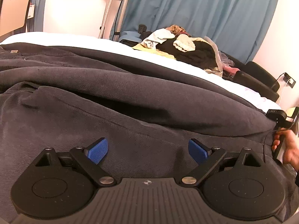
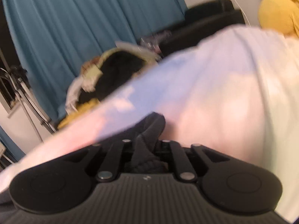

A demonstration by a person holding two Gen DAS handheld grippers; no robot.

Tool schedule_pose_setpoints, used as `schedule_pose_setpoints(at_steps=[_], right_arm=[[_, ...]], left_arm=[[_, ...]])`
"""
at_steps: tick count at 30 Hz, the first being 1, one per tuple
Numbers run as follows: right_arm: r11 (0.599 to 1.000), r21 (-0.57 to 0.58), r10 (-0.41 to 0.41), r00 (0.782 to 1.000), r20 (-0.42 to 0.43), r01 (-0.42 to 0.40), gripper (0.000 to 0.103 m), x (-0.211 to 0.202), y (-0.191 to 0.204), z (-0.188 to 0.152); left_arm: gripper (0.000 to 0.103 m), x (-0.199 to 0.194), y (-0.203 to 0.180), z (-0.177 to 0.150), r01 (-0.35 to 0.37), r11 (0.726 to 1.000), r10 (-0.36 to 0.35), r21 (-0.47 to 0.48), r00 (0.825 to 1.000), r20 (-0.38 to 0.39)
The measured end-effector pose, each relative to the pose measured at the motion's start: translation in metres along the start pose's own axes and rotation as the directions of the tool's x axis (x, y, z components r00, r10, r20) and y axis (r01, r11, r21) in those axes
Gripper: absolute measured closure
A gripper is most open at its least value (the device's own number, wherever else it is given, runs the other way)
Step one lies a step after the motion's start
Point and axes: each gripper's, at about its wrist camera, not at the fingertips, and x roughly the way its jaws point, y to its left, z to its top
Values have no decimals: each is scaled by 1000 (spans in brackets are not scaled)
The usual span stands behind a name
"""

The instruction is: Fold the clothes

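Note:
A dark navy garment [image 1: 130, 93] lies spread in broad folds across the white bed [image 1: 74, 39]. My left gripper [image 1: 148, 150] is open, its blue pads [image 1: 99, 150] low over the cloth with nothing between them. My right gripper [image 2: 147, 145] is shut on a bunched edge of the dark garment [image 2: 151, 128], held over the white sheet [image 2: 214, 93]; that view is blurred. The right gripper and the hand holding it show at the far right of the left wrist view [image 1: 280, 130].
A pile of mixed clothes [image 1: 183, 44] sits at the bed's far side, also in the right wrist view [image 2: 112, 74]. Blue curtains [image 1: 196, 9] hang behind. A black seat [image 1: 257, 78] and wall socket stand right. A yellow cushion [image 2: 278, 9] lies at the bed's end.

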Motion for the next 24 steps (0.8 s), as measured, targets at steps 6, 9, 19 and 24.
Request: schedule_pose_setpoints(at_steps=[6, 9, 19, 24], right_arm=[[1000, -20, 4, 999, 41, -3, 48, -18, 6, -2], [1000, 11, 28, 999, 36, -29, 42, -36, 4, -3], [997, 59, -49, 999, -12, 49, 41, -96, 14, -3], [986, 149, -75, 996, -40, 80, 40, -121, 12, -10]], left_arm=[[9, 1, -3, 0, 5, 1000, -5, 6, 1000, -2], [9, 0, -6, 0, 16, 1000, -16, 8, 1000, 1], [9, -14, -17, -3, 45, 998, -46, 37, 999, 25], [8, -19, -21, -5, 58, 997, -60, 57, 998, 21]])
